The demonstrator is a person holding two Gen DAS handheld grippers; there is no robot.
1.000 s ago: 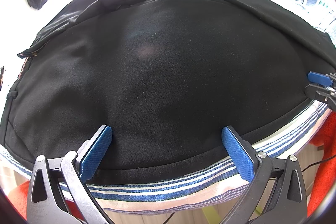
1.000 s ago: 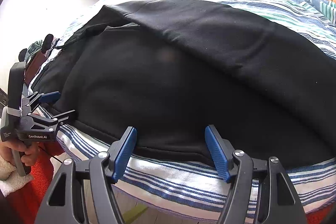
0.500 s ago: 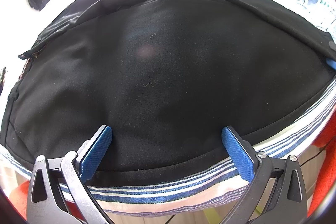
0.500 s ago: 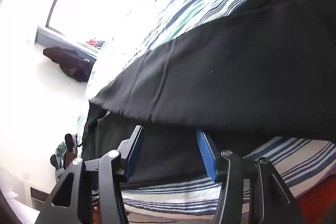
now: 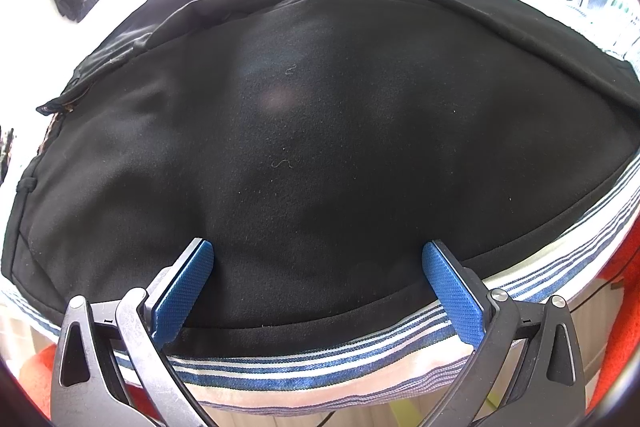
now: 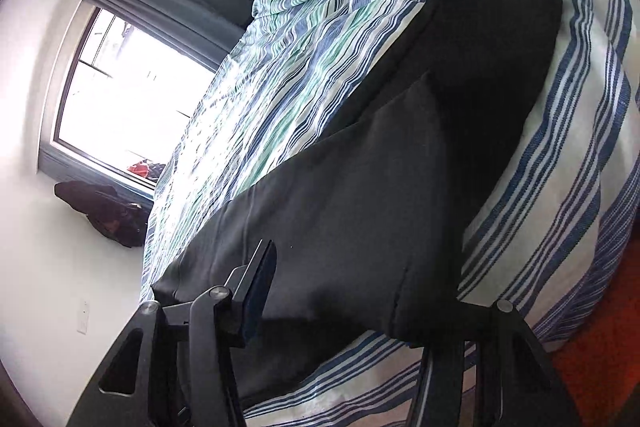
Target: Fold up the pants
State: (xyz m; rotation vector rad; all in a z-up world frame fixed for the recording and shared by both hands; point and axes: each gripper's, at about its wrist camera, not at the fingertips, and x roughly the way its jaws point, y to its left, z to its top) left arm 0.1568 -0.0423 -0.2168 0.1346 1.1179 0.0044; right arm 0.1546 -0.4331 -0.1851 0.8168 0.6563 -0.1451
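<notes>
Bed [image 6: 568, 163] under a blue, white and green striped sheet [image 5: 304, 373], filling most of both views; black pants [image 5: 320, 147] spread flat near the bed's front edge, waistband with zip toward the bed's left end, legs running to its right end [image 6: 492, 39]; one layer of a leg lifted off the bed near that front edge, draped as a fold across the right wrist view. Window [image 6: 120, 99] on the wall beyond the bed's far side; dark clothes heaped below it. Orange floor below the bed's front edge. Left gripper [image 5: 316, 287] low over the pants at the bed's front edge, blue fingers [image 5: 184, 291] wide apart, nothing between them. Right gripper [image 6: 360, 311] at the raised fold; one finger [image 6: 260, 291] visible, the other hidden behind cloth, so cannot tell whether clamped on it.
</notes>
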